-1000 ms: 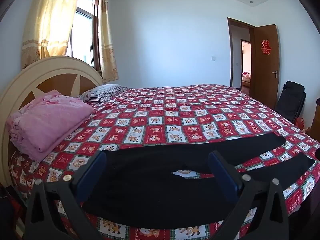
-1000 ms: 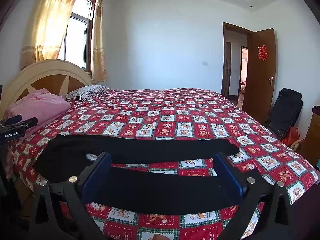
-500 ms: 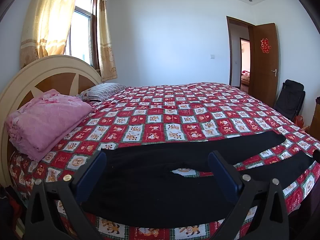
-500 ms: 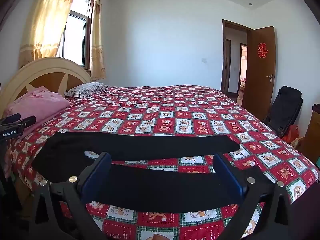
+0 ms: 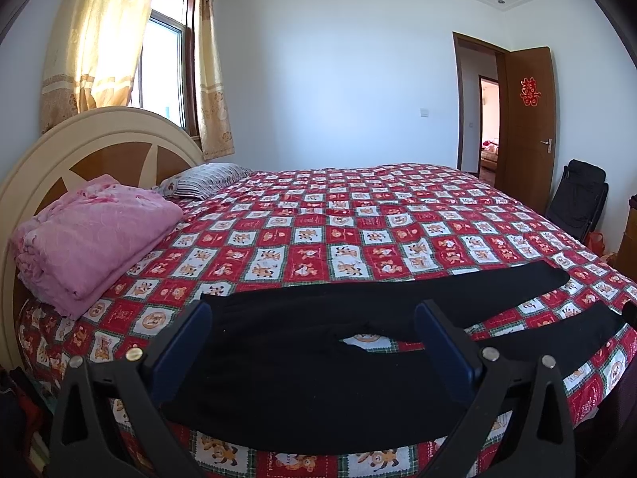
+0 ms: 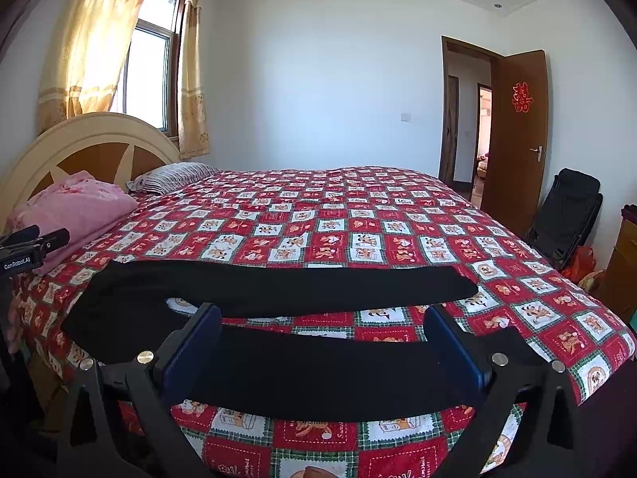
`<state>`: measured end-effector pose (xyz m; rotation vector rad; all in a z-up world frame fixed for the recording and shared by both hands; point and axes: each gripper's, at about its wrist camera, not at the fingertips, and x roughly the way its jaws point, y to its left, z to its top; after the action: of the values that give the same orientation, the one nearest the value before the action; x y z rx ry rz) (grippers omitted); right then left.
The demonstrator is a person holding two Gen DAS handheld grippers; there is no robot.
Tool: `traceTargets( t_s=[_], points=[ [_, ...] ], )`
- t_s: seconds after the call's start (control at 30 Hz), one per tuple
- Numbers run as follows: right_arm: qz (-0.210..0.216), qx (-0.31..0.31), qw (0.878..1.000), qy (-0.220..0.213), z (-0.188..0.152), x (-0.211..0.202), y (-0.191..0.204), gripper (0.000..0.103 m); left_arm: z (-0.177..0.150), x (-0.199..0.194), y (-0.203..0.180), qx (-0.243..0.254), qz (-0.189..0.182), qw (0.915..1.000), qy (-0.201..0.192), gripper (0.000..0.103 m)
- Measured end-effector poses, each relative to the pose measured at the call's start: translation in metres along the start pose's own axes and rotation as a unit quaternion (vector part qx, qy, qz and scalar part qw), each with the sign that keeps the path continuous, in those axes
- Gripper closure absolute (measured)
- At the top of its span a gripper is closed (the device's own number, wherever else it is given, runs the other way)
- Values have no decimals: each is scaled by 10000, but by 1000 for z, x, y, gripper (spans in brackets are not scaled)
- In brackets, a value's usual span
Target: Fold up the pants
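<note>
- Surface: bed [image 5: 358,239] with red patchwork cover; folded pink blanket [image 5: 91,235] by the headboard [image 5: 99,139]; open door [image 6: 517,135] at right.
- Black pants [image 5: 318,366] lie flat along the near bed edge, legs apart, extending right.
- Left gripper [image 5: 312,342] and right gripper [image 6: 322,344] hover above the pants, fingers spread wide, holding nothing.

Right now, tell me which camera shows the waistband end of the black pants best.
Left wrist view: the black pants show waist and crotch split up close. Right wrist view shows mostly the two legs, the waist off at left.
</note>
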<state>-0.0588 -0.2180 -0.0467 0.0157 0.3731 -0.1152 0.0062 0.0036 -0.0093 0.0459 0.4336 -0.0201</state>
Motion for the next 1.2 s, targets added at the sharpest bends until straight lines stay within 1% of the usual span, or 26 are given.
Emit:
traceTargets(
  t_s=[1.2],
  points=[
    [6,-8,10000,84,-4,4,1,1,-3,3,2,-22,-4,10000,21,0]
  ],
)
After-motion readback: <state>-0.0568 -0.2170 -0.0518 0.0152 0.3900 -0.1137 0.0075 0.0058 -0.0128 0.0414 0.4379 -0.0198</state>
